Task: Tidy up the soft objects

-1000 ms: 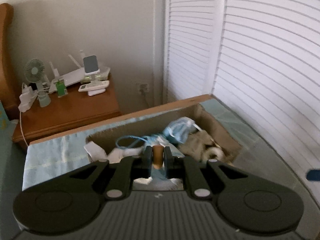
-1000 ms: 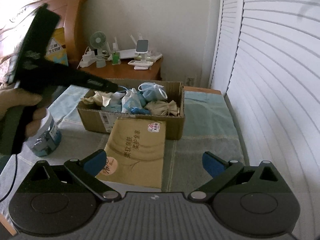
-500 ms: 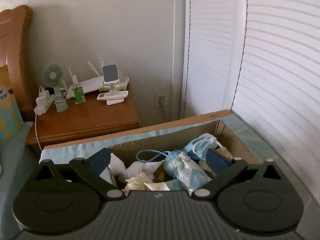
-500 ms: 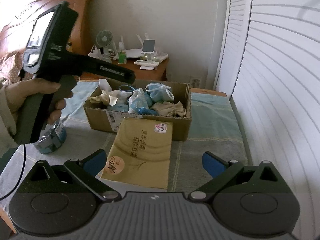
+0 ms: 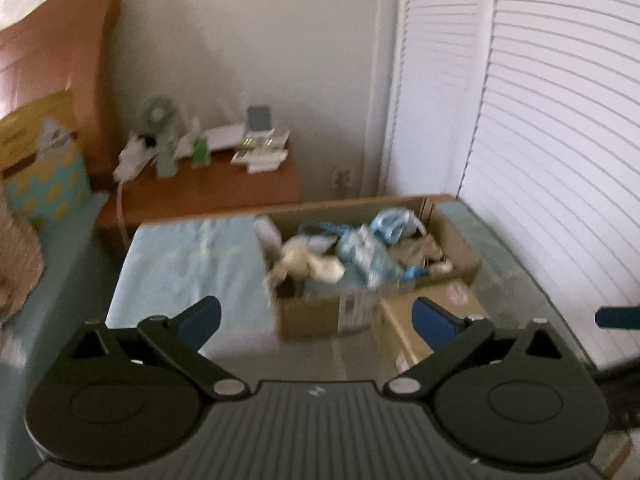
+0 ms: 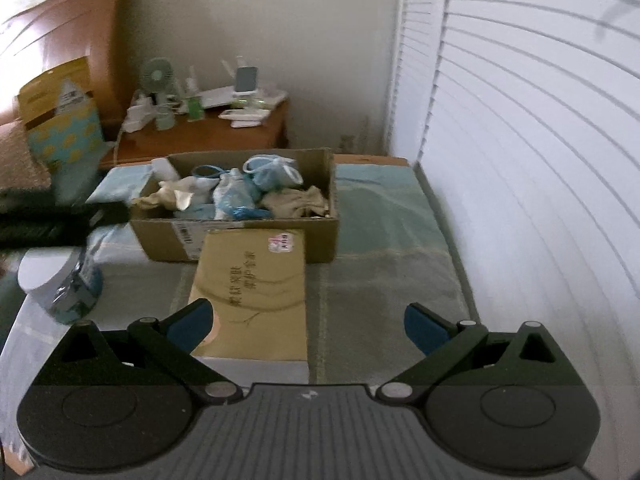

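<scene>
**Cardboard box full of soft things, both hand-held grippers empty**

The cardboard box (image 6: 236, 236) stands open on the bed (image 6: 384, 248), which is covered with a pale blue-green cloth. Inside the box the soft objects (image 6: 240, 192) lie in a loose heap that reaches about to the rim. At the left end there is a crumpled beige cloth (image 6: 160, 199) and a white piece behind it. In the middle lie light blue bundles with a shiny wrap (image 6: 234, 196), and at the far side a pale blue pouch with loops (image 6: 272, 172). At the right end a beige cloth (image 6: 298, 202) is folded on itself. In the blurred left wrist view the same heap (image 5: 348, 256) shows in the box (image 5: 316, 316).

A flat yellow-brown carton (image 6: 256, 292) with printed characters lies on the bed just in front of the box, touching its near wall. To the left of it stands a round jar (image 6: 60, 284) with a white lid; what it contains I cannot tell.

The left hand-held gripper (image 5: 316, 314) has its jaws spread wide, with nothing between them. The right hand-held gripper (image 6: 306, 322) is also wide open and holds nothing; it hangs over the near end of the flat carton.

Beyond the bed a wooden nightstand (image 6: 208, 136) carries a small fan (image 6: 156, 74) and some small devices. White shutters (image 6: 520, 120) fill the right side.
</scene>
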Tool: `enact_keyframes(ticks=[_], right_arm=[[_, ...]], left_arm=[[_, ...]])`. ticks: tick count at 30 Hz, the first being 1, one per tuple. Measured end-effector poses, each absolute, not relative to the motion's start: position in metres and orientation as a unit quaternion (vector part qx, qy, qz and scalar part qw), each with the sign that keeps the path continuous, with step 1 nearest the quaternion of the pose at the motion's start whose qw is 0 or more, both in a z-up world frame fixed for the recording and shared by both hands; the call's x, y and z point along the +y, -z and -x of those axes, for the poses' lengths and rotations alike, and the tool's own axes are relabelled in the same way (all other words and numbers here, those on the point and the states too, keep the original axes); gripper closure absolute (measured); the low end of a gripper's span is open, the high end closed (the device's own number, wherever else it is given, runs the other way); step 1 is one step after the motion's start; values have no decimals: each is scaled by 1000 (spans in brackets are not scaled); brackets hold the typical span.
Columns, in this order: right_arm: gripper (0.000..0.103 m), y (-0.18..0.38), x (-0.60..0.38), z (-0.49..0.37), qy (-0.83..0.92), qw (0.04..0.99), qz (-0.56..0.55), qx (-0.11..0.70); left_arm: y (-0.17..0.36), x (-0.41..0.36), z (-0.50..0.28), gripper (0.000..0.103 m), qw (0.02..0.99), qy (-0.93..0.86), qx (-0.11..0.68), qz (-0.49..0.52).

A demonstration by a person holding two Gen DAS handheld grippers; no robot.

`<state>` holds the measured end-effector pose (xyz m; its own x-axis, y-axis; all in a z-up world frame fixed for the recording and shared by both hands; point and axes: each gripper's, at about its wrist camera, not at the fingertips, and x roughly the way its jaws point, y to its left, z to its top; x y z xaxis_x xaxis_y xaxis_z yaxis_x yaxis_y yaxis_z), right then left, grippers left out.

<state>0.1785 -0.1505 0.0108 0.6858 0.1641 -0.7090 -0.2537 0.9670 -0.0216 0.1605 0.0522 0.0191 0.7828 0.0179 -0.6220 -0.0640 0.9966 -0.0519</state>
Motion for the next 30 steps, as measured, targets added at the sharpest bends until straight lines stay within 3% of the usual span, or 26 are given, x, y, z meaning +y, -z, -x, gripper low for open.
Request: enact_keyframes(ticks=[30], right_arm=[[0, -30, -154, -155, -95, 922, 39, 375]], left_arm=[[-34, 28, -119, 2, 936, -27, 349, 15]])
